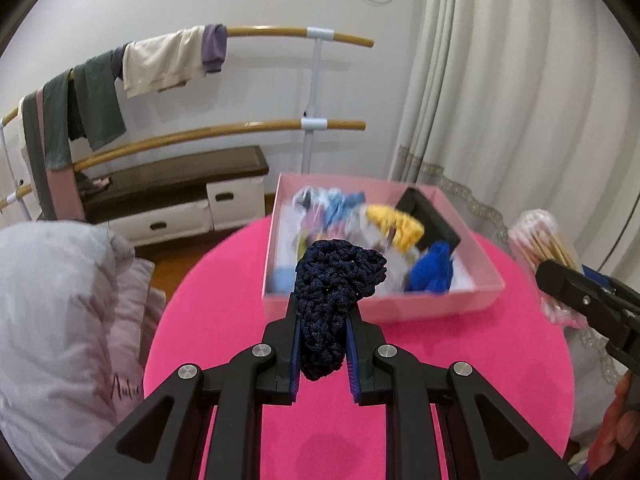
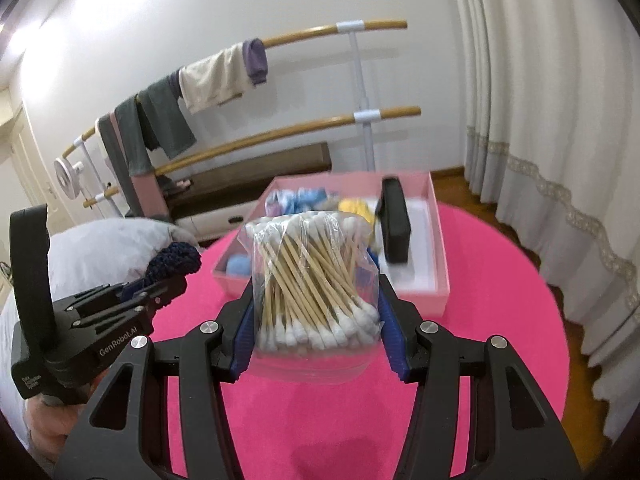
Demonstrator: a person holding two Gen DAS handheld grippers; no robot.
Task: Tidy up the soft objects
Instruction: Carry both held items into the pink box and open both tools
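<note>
Pink felt: we see a bright pink round table (image 1: 224,320) under both of our grippers.
Left gripper: our left gripper (image 1: 323,332) has its jaws pressed close on a dark navy crocheted piece (image 1: 332,300), which stands up between the blue pads (image 1: 295,356) and bulges over the fingertips.
Right gripper: our right gripper (image 2: 316,320) holds a clear bag of cotton swabs (image 2: 316,280) between its pads, the jaws partly apart, one on each side of the bag.
Swabs: we see wooden sticks with white tips, packed crosswise inside the plastic.
Pink box: a shallow pink box (image 1: 440,304) stands on the far part of the table, beyond both grippers.
Box contents: inside it we see soft things in light blue, yellow (image 1: 396,224) and strong blue (image 1: 432,268), blurred, and a black rectangular object (image 2: 394,224) leaning at the right side.
Side by side: in the right wrist view the left gripper with the navy piece is at the left; in the left wrist view the bag of swabs is at the right edge.
Background: a rack of wooden bars (image 1: 280,32) carries hanging clothes, with a low dark bench (image 1: 180,176) under it and a pale curtain (image 1: 520,100) to the right.
Left of table: a grey padded jacket (image 1: 60,300) lies beside the table.
</note>
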